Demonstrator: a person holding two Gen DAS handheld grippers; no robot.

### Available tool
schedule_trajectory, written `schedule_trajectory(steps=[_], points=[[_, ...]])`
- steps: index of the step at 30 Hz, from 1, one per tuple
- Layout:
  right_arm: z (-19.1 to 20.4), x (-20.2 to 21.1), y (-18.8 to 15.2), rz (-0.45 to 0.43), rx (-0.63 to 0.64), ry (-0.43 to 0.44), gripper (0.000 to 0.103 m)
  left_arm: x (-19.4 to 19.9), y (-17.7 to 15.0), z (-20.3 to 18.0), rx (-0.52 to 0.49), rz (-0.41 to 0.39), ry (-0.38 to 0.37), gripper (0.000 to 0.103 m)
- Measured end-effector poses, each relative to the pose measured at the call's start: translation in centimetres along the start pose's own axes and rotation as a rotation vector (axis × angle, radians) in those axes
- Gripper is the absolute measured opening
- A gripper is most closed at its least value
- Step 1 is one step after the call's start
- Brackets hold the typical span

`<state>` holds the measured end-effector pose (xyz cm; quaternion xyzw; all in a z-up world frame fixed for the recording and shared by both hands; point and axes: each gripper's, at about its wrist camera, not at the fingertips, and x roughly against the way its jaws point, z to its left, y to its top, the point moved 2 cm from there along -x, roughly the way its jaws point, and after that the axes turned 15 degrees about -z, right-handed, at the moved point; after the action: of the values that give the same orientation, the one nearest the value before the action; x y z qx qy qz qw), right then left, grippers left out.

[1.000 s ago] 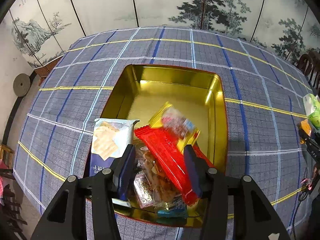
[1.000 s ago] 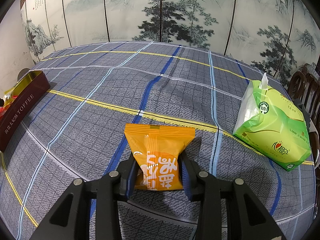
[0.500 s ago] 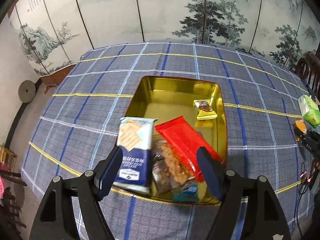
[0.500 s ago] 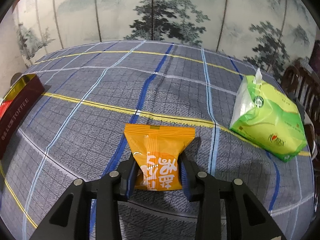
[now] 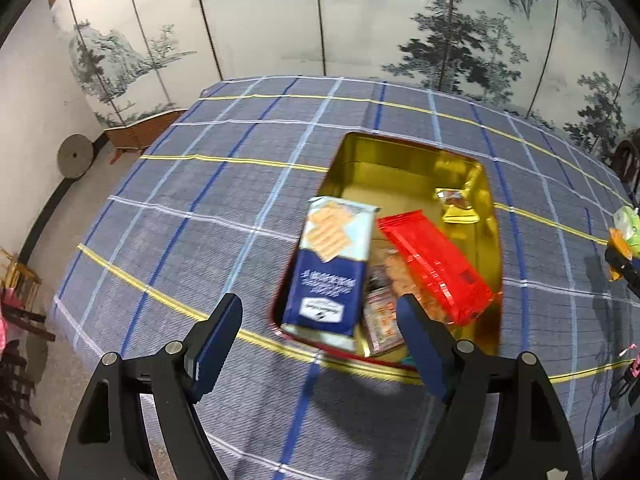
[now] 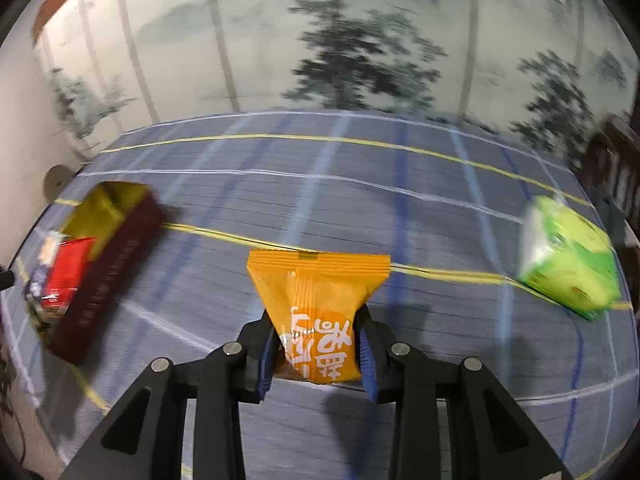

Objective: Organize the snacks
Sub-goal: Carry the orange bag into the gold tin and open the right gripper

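A gold tin (image 5: 400,160) with dark red sides stands on the checked tablecloth. In it lie a blue and white cracker pack (image 5: 332,264), a red packet (image 5: 436,264), a small yellow packet (image 5: 456,204) and clear-wrapped snacks (image 5: 384,312). My left gripper (image 5: 320,340) is open and empty, above the cloth in front of the tin's near edge. My right gripper (image 6: 316,350) is shut on an orange snack packet (image 6: 316,308), held above the cloth. The tin (image 6: 108,256) shows at the left of the right wrist view.
A green tissue pack (image 6: 568,264) lies on the cloth at the right, also at the right edge of the left wrist view (image 5: 628,224). A painted folding screen (image 5: 360,20) stands behind the table. The table's left edge drops to the floor.
My left gripper opened, released the yellow packet into the tin and pulled back and up. My right gripper lifted the orange packet and swung left toward the tin.
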<state>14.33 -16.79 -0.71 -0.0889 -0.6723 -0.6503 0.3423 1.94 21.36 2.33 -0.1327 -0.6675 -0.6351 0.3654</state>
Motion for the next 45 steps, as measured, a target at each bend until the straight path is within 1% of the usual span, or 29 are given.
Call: schedule_trajectory(steps=[3,7,9,13,21,25,31,40,45], points=[[3.9,-0.1,0.7,-0.003,0.023,0.074,0.034,0.1,-0.4,0.8,0.002,0.013,0.031,0.077],[9.4,-0.3,1.4,-0.005,0.054,0.175,0.034,0.3,-1.0,1.9,0.031,0.03,0.031,0.077],[11.8,-0.4,1.6,-0.002,0.071,0.211,0.034,0.4,-1.2,2.3,0.04,0.034,0.032,0.077],[15.6,-0.6,1.9,0.005,0.109,0.267,0.034,0.5,-1.8,3.4,0.055,0.043,0.042,0.077],[21.5,-1.0,2.4,0.006,0.166,0.335,0.034,0.6,-2.7,5.4,0.078,0.063,0.076,0.077],[23.4,-1.7,2.4,0.02,0.188,0.352,0.034,0.5,-3.1,6.3,0.075,0.077,0.112,0.076],[25.1,-3.0,2.6,0.036,0.209,0.353,0.034,0.3,-3.7,7.5,0.078,0.092,0.129,0.077],[26.8,-4.6,2.1,0.051,0.25,0.327,0.034,0.0,-3.9,7.9,0.088,0.106,0.131,0.076],[26.9,-5.2,1.6,0.064,0.245,0.321,0.034,-0.2,-3.9,7.8,0.082,0.116,0.132,0.077]])
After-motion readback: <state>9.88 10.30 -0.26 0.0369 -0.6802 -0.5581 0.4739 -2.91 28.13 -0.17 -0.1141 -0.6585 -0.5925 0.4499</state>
